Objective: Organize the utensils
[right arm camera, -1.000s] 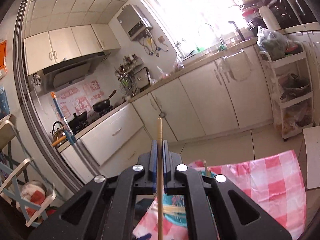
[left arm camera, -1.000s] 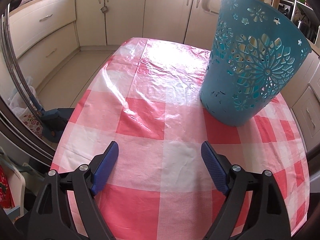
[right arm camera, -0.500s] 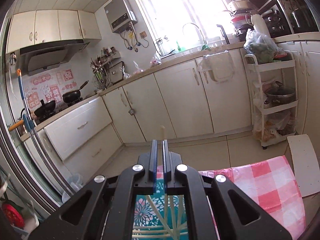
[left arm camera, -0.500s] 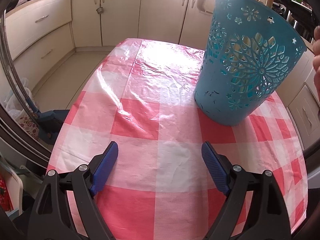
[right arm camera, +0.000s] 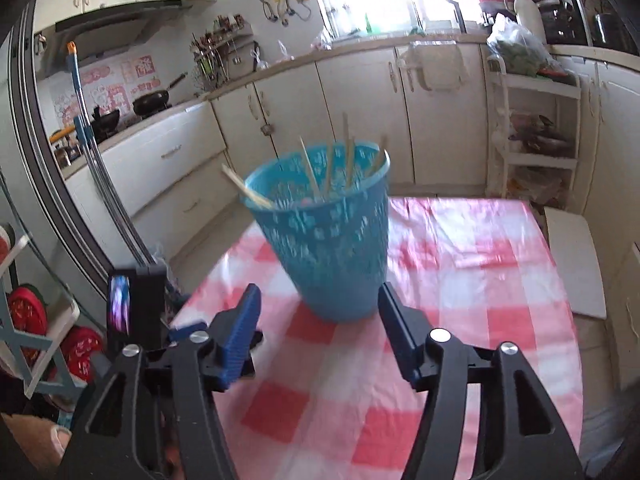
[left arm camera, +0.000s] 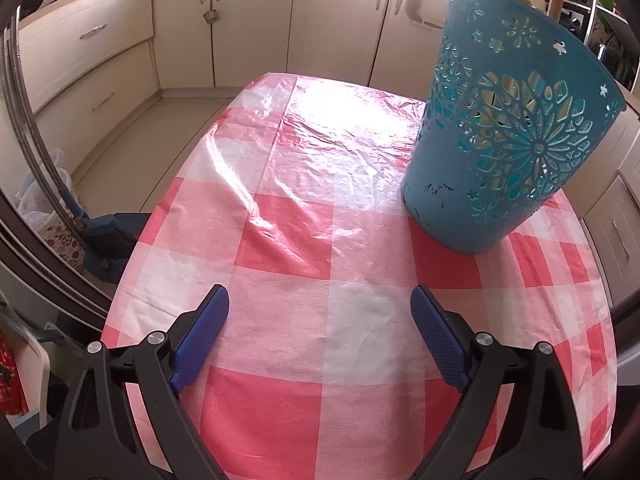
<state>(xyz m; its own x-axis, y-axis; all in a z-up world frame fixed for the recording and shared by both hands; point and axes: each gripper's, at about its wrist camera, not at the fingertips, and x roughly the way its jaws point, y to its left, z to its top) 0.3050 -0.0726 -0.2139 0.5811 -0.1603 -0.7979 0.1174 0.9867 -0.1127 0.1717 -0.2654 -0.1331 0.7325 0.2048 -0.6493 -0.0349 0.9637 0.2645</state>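
Observation:
A teal openwork basket (left arm camera: 508, 136) stands on the red-and-white checked tablecloth (left arm camera: 304, 216), at the right of the left wrist view. In the right wrist view the same basket (right arm camera: 328, 236) sits just beyond my fingertips, with several wooden chopsticks (right arm camera: 310, 170) leaning inside it. My right gripper (right arm camera: 318, 308) hovers short of the basket's base; its jaws are opening and nothing is between them. My left gripper (left arm camera: 320, 304) hangs over bare cloth to the left of the basket, its jaws widening, with nothing in them.
Cream kitchen cabinets (left arm camera: 332, 20) line the far wall and both sides. A white shelf trolley (right arm camera: 536, 136) stands at the right, and a white board (right arm camera: 572, 256) leans by the table's right edge. The other gripper's body (right arm camera: 138, 304) shows at lower left.
My right gripper was shut on a chopstick, pointing high at the cabinets; now it has tipped down toward the basket, its jaws have parted and the chopstick is gone from them. The left gripper stayed in place.

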